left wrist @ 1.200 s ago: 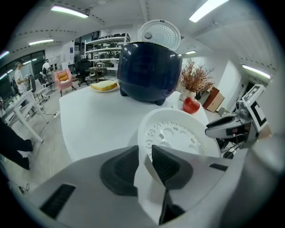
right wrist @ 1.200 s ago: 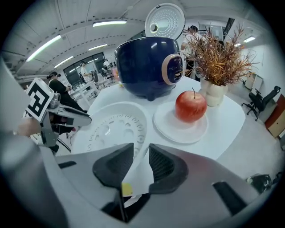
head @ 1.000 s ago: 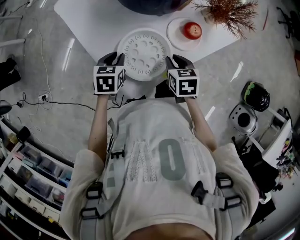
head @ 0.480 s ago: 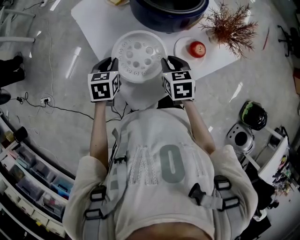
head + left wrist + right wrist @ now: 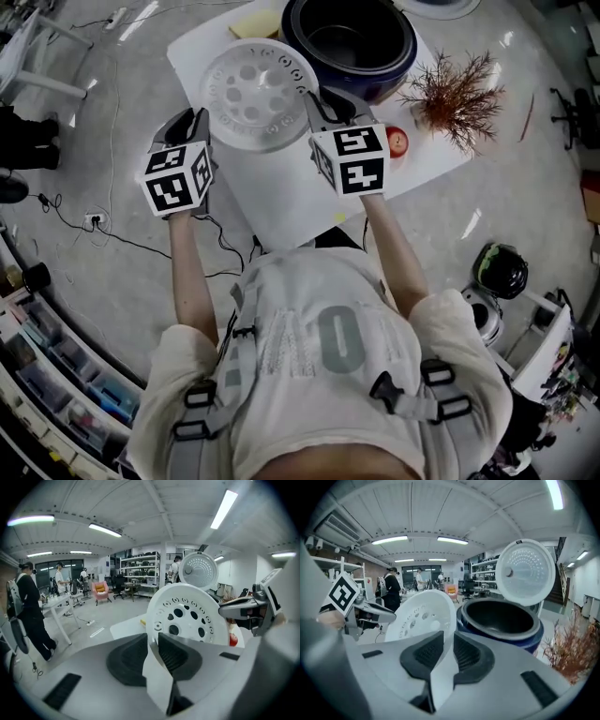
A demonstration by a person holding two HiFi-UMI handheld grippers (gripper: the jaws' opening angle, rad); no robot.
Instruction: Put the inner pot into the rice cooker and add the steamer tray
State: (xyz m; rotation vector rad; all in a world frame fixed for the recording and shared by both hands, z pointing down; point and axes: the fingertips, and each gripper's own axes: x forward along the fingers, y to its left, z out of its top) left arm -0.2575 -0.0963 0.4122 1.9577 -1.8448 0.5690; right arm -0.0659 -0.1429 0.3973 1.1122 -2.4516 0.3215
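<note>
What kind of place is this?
Probably a lab or an open workshop, not a home: storage shelves and a pink chair stand at the back, strip lights run overhead, and several people stand around.
</note>
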